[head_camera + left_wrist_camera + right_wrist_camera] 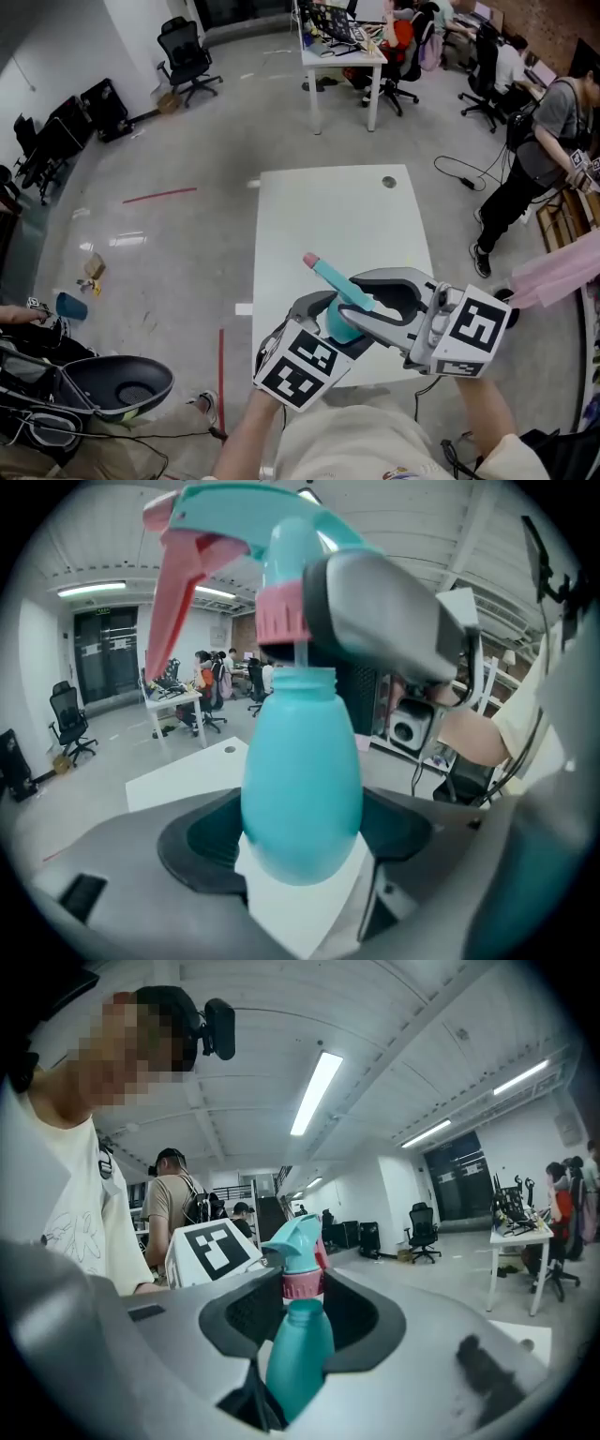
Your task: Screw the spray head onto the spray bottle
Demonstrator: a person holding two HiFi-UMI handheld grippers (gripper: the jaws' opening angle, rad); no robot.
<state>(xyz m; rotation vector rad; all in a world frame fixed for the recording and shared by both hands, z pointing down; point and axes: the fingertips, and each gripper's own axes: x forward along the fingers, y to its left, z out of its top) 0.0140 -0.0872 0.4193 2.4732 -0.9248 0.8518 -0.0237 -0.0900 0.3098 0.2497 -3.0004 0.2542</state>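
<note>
Nearest the lens, at the head view's lower middle, the grey left hand-held gripper (331, 322) pinched the belly of the teal egg-shaped plastic spray bottle (302, 771), held above the white table (319, 216). Just right of it, the right gripper (361, 298) was clamped on the teal spray head with pink trigger and collar (281, 564), which sat over the neck, tube showing, not yet screwed down. The bottle looked light, smooth and slightly squashy, so the belly and the stiff collar seemed the best holds.

A white table (342, 220) spreads below and ahead of the left gripper (330, 317) and right gripper (373, 300) (its round cable hole (388, 182) lies far beyond both).
</note>
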